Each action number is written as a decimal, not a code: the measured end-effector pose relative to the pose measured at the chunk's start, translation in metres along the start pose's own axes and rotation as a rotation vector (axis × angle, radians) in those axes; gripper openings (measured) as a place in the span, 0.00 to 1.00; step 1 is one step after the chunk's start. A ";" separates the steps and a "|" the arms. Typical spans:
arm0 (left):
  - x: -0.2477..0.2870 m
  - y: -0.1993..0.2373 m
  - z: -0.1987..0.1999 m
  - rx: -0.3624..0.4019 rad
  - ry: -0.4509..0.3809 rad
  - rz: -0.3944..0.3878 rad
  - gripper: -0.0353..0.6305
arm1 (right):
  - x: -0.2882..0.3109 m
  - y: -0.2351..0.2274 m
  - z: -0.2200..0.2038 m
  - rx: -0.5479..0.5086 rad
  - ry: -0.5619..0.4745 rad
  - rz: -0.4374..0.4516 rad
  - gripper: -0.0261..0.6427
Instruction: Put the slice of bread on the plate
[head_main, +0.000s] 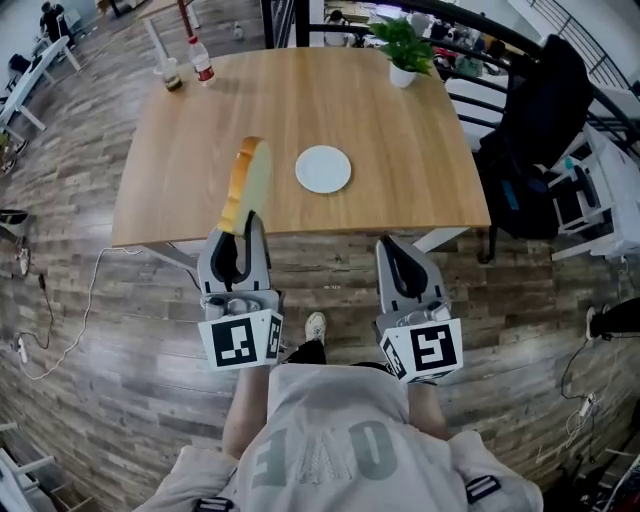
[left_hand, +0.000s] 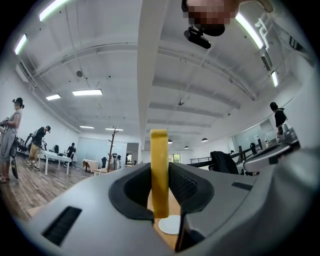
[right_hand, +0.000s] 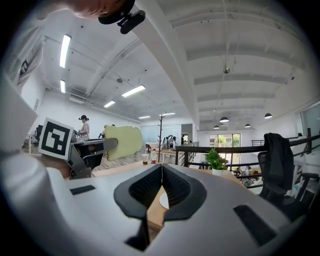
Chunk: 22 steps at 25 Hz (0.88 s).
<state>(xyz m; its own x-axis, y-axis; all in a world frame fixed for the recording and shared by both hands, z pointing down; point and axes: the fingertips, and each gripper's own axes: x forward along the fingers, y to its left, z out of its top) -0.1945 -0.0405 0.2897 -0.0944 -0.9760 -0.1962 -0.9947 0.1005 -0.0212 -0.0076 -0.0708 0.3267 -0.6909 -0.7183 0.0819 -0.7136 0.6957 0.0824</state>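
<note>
Edgewise, bread slice (head_main: 247, 180) clamped in left gripper (head_main: 241, 228).
Jaws of the right gripper (head_main: 392, 250) meet on nothing; plate (head_main: 323, 168) lies on table (head_main: 400, 140).

The slice of bread (head_main: 247, 185), pale-faced with a golden crust, is held upright on edge, clamped in the left gripper (head_main: 240, 225) above the table's (head_main: 400, 150) near edge. The round white plate (head_main: 323, 168) is seen lying flat near that edge, just right of the bread and clear of it.

You are facing a wooden table (head_main: 300, 110) that is carrying a potted plant (head_main: 404, 50), a bottle (head_main: 202, 62) and a glass (head_main: 172, 76); a black chair (head_main: 540, 110) is standing beside it.
</note>
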 end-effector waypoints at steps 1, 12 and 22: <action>0.012 0.006 0.000 -0.013 -0.005 -0.002 0.19 | 0.013 -0.001 0.002 -0.016 0.002 0.008 0.06; 0.106 0.007 -0.035 -0.071 0.047 -0.031 0.19 | 0.083 -0.026 0.003 -0.024 0.005 0.068 0.07; 0.190 -0.031 -0.013 -0.018 -0.035 -0.005 0.19 | 0.154 -0.113 0.019 0.049 -0.095 0.143 0.07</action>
<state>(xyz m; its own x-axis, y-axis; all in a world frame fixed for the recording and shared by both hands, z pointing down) -0.1818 -0.2315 0.2662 -0.0880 -0.9691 -0.2302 -0.9958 0.0915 -0.0046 -0.0352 -0.2599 0.3110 -0.7921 -0.6103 -0.0054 -0.6102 0.7917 0.0280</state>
